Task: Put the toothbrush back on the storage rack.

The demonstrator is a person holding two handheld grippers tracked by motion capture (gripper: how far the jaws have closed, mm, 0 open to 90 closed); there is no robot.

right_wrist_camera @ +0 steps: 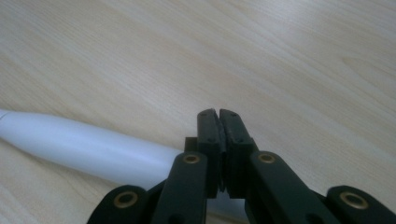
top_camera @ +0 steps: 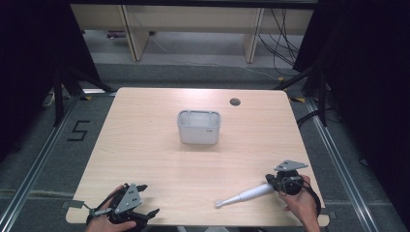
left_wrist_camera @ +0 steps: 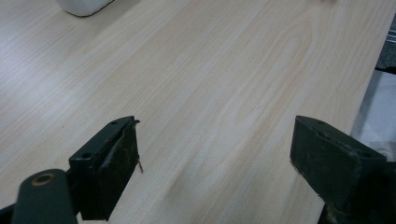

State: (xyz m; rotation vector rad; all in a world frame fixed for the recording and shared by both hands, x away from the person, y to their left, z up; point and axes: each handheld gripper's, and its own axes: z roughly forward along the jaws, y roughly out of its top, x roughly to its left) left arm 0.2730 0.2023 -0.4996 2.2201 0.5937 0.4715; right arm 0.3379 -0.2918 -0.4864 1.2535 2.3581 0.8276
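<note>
**Grippers low at the near edge, toothbrush lying on the table**

Left gripper (top_camera: pixel 145 199) sits at the near left corner of the wooden table (top_camera: pixel 145 145), held in the person's left hand (top_camera: pixel 109 223). Its jaws stand wide apart over bare wood, with nothing between them; the left gripper view shows the gap plainly.

Toward the middle and farther back stands a white rectangular bin (top_camera: pixel 198 127), upright, well apart from both grippers. A small round grommet hole (top_camera: pixel 235 102) lies beyond it to the right.

Near the right edge, a white electric toothbrush (top_camera: pixel 244 195) lies flat, head pointing left and handle end reaching the right gripper (top_camera: pixel 270 182). In the right gripper view the jaws are pressed together with no visible gap, and the toothbrush handle (right_wrist_camera: pixel 88 147) runs beside and beneath them rather than between them. The right hand (top_camera: pixel 302 205) holds that gripper.
</note>
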